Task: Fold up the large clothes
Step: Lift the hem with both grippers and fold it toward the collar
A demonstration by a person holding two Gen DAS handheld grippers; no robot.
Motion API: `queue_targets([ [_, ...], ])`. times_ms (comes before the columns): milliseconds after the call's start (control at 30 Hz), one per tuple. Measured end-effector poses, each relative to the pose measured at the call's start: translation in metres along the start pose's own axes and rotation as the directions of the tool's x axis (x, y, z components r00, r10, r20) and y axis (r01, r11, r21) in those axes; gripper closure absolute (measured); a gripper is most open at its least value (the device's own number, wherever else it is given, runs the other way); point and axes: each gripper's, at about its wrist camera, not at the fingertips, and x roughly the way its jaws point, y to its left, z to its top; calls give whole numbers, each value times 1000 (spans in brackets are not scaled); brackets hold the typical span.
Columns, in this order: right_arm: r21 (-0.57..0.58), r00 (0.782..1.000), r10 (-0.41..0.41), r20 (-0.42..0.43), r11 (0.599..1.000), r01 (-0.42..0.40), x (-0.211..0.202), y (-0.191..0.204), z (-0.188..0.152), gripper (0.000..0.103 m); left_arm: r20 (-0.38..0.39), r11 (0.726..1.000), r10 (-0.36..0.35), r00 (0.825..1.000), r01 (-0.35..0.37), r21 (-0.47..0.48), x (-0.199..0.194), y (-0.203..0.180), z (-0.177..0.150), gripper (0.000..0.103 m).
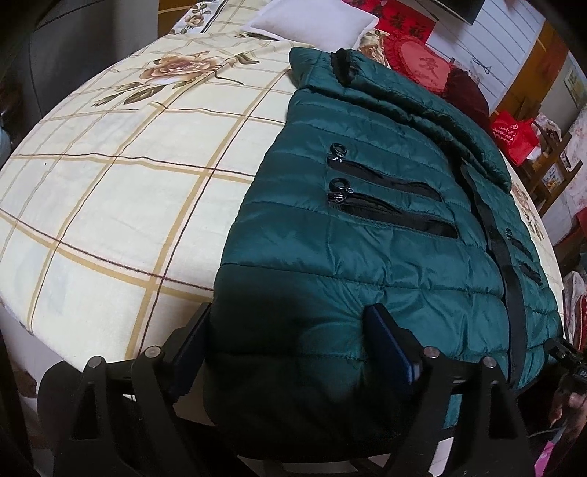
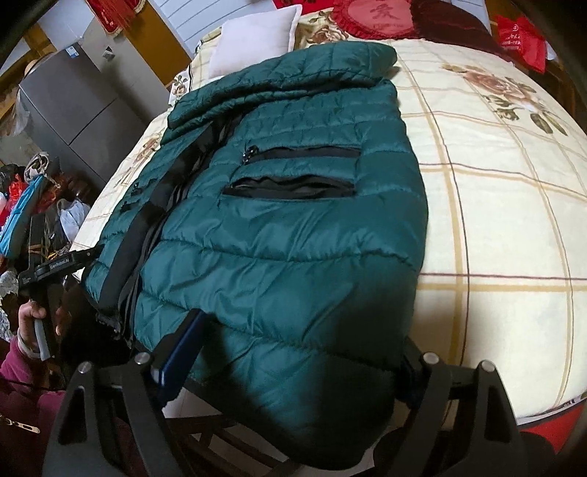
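One jacket [image 1: 367, 227], collar away lengthwise

We note a bed [image 1: 110, 205] under a cream plaid, rose-printed sheet. Far end: white pillow [image 1: 312, 22], red heart cushion [image 1: 422, 66]. Grey fridge [image 2: 73, 102] far left; white panelled wall [image 1: 513, 44] beyond.

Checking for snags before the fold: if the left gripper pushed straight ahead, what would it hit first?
The left gripper already straddles the jacket hem, so it would plough into that padding, probably toward the pocket zips.
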Motion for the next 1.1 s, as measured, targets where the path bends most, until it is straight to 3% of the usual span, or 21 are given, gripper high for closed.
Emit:
queue_targets([
  [100, -10, 1000, -6, 19, 1000, 7, 1, 3, -2, 14, -7, 1000, -3, 1000, 3, 12, 0, -1, 0, 12],
  [133, -16, 1000, -6, 20, 1000, 6, 1, 4, -2, 22, -10, 1000, -12, 1000, 12, 16, -1, -1, 0, 16],
  [167, -20, 1000, -1, 22, 1000, 2, 1, 4, -1, 40, -9, 999, -27, 1000, 28, 18, -2, -1, 0, 27],
  [200, -18, 1000, 0, 29, 1000, 0, 0, 4, -1, 49, -8, 999, -41, 999, 41, 17, -4, 0, 0, 33],
  [267, -13, 999, -2, 55, 1000, 3, -5, 2, 1, 77, 6, 998, -63, 998, 63, 17, -8, 1, 1, 57],
  [333, -12, 995, 27, 95, 1000, -25, -15, 0, 5, 83, 34, 997, -79, 996, 78, 20, -17, 2, 5, 69],
  [467, -18, 982, 103, 158, 995, -102, -35, 1, 21, 86, 105, 990, -141, 984, 141, 11, -40, 3, 21, 79],
  [667, -42, 956, 149, 254, 989, -143, -59, 4, 65, 86, 218, 987, -162, 963, 158, 33, -68, -6, 59, 79],
  [900, -26, 934, 113, 338, 994, -110, -64, -3, 138, 86, 341, 984, -177, 923, 177, 33, -76, -27, 138, 79],
  [1100, 46, 923, 75, 377, 994, -99, -41, -21, 222, 86, 343, 985, -144, 928, 169, -44, -35, -42, 224, 79],
])
